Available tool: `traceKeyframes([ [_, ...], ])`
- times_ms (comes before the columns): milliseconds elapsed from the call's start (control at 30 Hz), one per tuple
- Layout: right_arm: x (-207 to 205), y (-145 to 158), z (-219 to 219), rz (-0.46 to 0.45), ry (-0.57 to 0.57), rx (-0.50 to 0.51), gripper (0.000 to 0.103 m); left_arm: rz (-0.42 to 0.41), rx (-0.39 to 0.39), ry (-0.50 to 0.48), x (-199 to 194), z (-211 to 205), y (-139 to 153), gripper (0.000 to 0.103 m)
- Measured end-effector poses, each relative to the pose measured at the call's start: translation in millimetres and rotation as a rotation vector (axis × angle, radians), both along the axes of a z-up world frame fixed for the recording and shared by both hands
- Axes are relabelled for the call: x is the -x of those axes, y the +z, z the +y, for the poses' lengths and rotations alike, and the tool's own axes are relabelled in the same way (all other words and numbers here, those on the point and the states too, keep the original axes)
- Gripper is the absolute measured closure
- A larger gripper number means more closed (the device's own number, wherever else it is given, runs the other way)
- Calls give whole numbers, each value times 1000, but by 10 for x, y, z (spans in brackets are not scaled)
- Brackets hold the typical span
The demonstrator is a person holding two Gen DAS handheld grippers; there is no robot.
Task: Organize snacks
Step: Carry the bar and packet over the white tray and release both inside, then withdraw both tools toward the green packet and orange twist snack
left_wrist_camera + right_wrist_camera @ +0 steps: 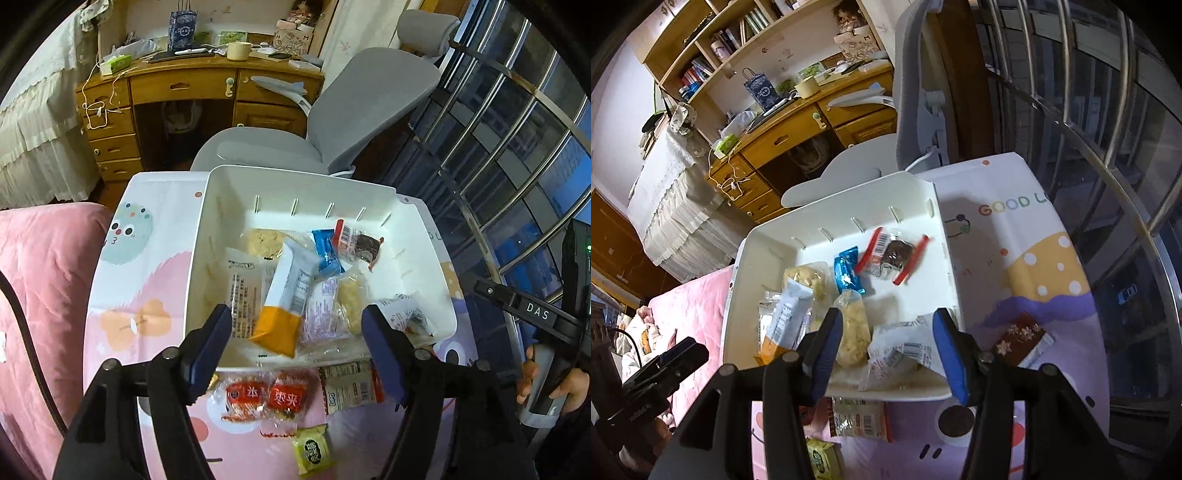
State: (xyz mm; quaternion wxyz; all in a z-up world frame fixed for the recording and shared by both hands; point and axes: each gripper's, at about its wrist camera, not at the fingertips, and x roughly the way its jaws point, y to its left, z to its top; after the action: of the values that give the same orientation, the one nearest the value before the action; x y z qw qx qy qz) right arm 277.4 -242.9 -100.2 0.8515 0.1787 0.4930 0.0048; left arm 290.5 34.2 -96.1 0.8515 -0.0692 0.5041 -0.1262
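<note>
A white bin [295, 188] stands on the cartoon-print table and holds several wrapped snacks. My left gripper [297, 332] hangs open over the bin's near edge. An orange-and-white packet [284, 306] lies loose in the bin between its fingers, with neither pad touching it. Over the bin's [849, 199] near right corner my right gripper [886, 347] is open too. A white barcode packet [905, 347] lies below its gap, unpressed. Two red packets [266, 397], a white-and-red packet [347, 386] and a green packet [312, 448] lie on the table in front of the bin. A brown starred packet [1023, 341] lies to its right.
A grey office chair [369, 110] stands just behind the table, with a cluttered wooden desk [192, 85] beyond it. Pink bedding [44, 280] borders the table on the left. Metal window bars [517, 129] curve along the right. A hand [535, 384] holds the other gripper's handle.
</note>
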Motion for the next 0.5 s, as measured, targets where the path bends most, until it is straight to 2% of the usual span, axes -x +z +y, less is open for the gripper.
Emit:
traceKeyframes([
  [200,191,26,-102,10,-9,-3,50,-1,13,14,183,-33,102,29],
  [500,571,105,-319,7,-8,2,50,2,9,80,661,-87,216,29],
])
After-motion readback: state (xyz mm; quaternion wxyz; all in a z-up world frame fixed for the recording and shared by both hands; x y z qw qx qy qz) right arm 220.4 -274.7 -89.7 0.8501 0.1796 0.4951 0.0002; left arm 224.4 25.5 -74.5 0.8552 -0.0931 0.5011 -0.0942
